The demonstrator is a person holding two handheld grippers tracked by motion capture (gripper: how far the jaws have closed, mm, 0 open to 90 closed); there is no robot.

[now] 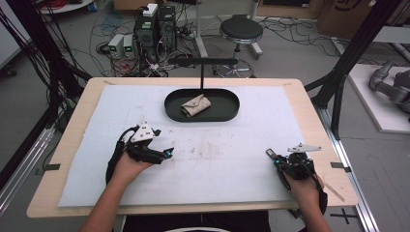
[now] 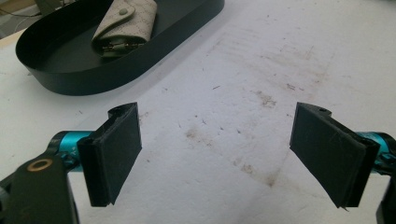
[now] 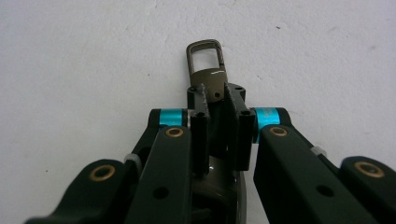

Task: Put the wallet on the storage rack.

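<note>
The right hand-held gripper (image 3: 215,100), at the worktop's (image 1: 232,159) four o'clock, is clamping a bronze key-fob clip (image 3: 208,65), its snap hook projecting beyond the pads. The left hand-held gripper (image 2: 217,154) is resting with jaws spread, empty. Advisable: carry the clip level toward the oval black tray (image 1: 227,115) at twelve o'clock, clearing the rim beside the key pouch (image 1: 196,105).
</note>
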